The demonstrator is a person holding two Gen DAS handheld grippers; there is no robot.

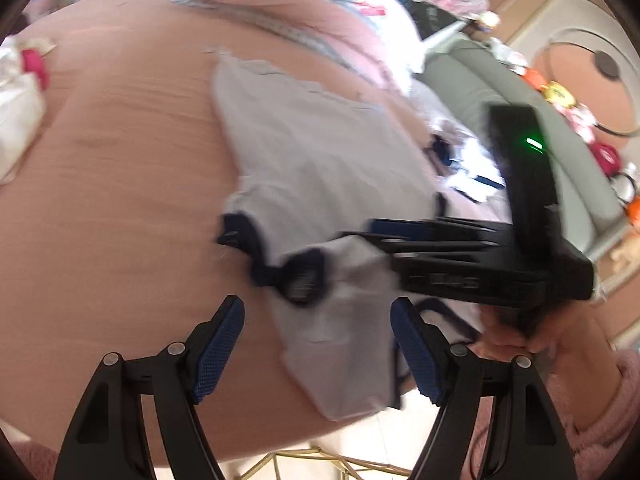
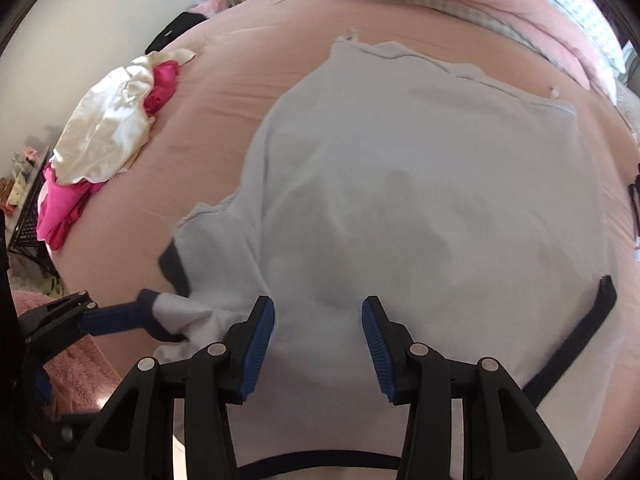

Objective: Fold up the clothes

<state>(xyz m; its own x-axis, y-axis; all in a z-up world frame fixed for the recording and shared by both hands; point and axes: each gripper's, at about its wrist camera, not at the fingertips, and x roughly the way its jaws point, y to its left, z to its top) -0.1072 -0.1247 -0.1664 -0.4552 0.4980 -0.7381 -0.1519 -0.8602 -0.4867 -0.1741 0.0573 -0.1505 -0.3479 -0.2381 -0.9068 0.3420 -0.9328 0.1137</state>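
A white T-shirt (image 2: 420, 184) with navy trim lies spread on the pink bed (image 2: 240, 80), hem at the far side. In the right wrist view my right gripper (image 2: 318, 344) hovers open over the shirt's near part, its pads clear of the cloth. The left gripper (image 2: 108, 318) reaches in from the left, beside the bunched sleeve (image 2: 188, 316). In the left wrist view my left gripper (image 1: 318, 344) stands open above that sleeve (image 1: 332, 320) and its navy cuff (image 1: 300, 280). The right gripper (image 1: 380, 240) comes in from the right over the shirt (image 1: 320, 152).
A pile of cream and hot-pink clothes (image 2: 108, 128) sits at the bed's left edge. A pink quilt (image 1: 300, 12) lies bunched at the far end. A grey seat (image 1: 520, 120) with toys stands to the right. A hand in a pink fleece sleeve (image 1: 580, 380) holds the right gripper.
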